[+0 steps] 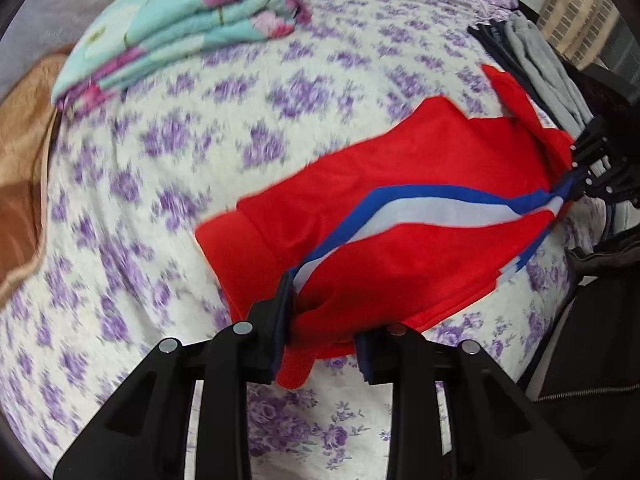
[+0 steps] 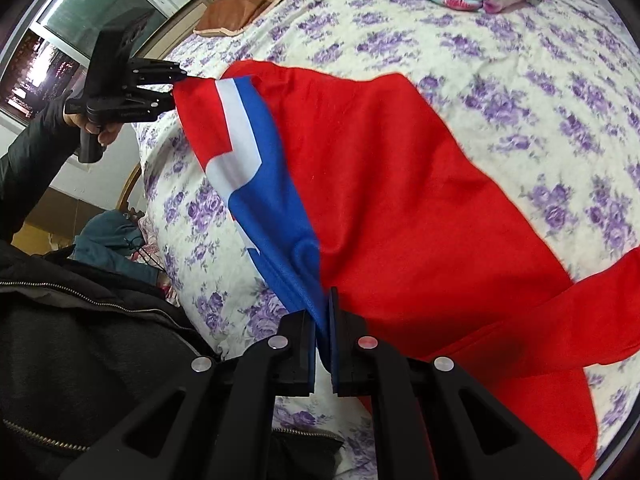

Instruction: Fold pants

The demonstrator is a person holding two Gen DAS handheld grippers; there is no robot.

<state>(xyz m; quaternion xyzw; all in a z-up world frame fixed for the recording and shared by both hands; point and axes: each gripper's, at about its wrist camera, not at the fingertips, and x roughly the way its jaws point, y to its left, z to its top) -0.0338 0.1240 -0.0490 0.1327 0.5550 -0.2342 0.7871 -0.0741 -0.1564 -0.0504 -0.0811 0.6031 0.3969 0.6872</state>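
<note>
Red pants [image 1: 400,184] with a blue and white side stripe, stretched above a purple-flowered bedspread [image 1: 160,208] between two grippers. Left gripper [image 1: 324,332] with fingers apart, red cloth bunched between, the far pad buried under fabric; grip hard to judge. Right gripper [image 2: 323,344] nearly closed, pinching the blue stripe edge. Blurred folded quilt [image 1: 192,24] behind; grey clothes [image 1: 544,68] cut off at the edge.

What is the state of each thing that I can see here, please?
Red pants: held up over the bed, stretched between both grippers.
Left hand-held gripper: shut on the pants.
Right hand-held gripper: shut on the pants.
Floral quilt: folded, on the bed.
Grey clothes: folded at the bed's edge.
</note>
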